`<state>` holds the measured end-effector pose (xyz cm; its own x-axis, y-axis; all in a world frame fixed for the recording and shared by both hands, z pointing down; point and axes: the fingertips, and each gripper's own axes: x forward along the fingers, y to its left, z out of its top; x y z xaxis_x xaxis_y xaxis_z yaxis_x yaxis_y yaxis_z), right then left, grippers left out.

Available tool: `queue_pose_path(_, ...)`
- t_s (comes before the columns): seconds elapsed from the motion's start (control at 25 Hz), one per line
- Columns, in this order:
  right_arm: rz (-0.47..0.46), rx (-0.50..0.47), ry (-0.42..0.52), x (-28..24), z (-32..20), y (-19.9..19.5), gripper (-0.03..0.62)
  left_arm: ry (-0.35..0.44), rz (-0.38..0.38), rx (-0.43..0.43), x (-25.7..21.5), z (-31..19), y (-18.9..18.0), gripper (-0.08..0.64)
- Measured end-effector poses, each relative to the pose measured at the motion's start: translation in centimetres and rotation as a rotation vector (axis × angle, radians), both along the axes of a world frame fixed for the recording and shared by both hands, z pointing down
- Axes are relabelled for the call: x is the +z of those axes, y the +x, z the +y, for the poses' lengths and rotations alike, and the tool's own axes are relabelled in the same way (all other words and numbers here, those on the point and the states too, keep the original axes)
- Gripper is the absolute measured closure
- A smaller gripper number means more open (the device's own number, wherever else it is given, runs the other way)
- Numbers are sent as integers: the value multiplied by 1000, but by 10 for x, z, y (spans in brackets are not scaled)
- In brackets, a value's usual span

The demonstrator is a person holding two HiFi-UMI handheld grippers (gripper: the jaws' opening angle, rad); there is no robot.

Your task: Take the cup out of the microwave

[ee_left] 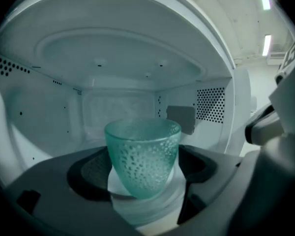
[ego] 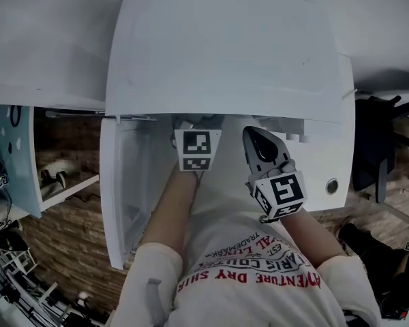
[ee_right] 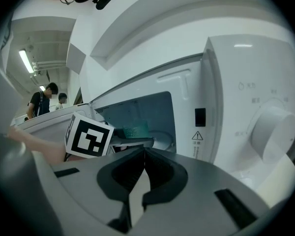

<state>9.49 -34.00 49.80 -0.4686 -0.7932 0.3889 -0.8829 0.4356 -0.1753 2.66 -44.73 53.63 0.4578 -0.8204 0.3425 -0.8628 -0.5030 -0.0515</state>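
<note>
Microwave [ego: 225, 53] door open; cup [ee_left: 143, 161] upright inside, not out yet. Left gripper [ego: 195, 148] is in the cavity, fingers [ee_left: 54, 191] released wide either side of the cup, not pressing. Right gripper [ee_right: 144, 154] outside, clenched, empty. Left to do: grasp, withdraw.

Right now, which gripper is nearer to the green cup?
Left. The left gripper reaches inside the microwave, jaws open around the cup; the right gripper is outside, shut.

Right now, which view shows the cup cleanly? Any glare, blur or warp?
Left gripper view: cup fairly sharp, evenly lit; fisheye bends the microwave ceiling, corners vignetted. Right gripper view: cup tiny, partly hidden, strong fisheye. Head view: dim, grey; cup unseen.
</note>
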Motion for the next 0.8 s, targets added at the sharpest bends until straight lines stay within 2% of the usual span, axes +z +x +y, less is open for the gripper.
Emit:
queue_pose_path(0.16, -6, 4, -10, 2, 5, -1, 580, -4, 0, -7, 0, -4, -1, 146)
queue_pose_path(0.2, -7, 5, -12, 3, 6, -1, 580, -4, -2, -8, 0, -4, -1, 182)
queue_pose_path(0.8, 20, 41, 25, -11, 18, 2, 580, -39, -7, 58, -10, 21, 1, 186)
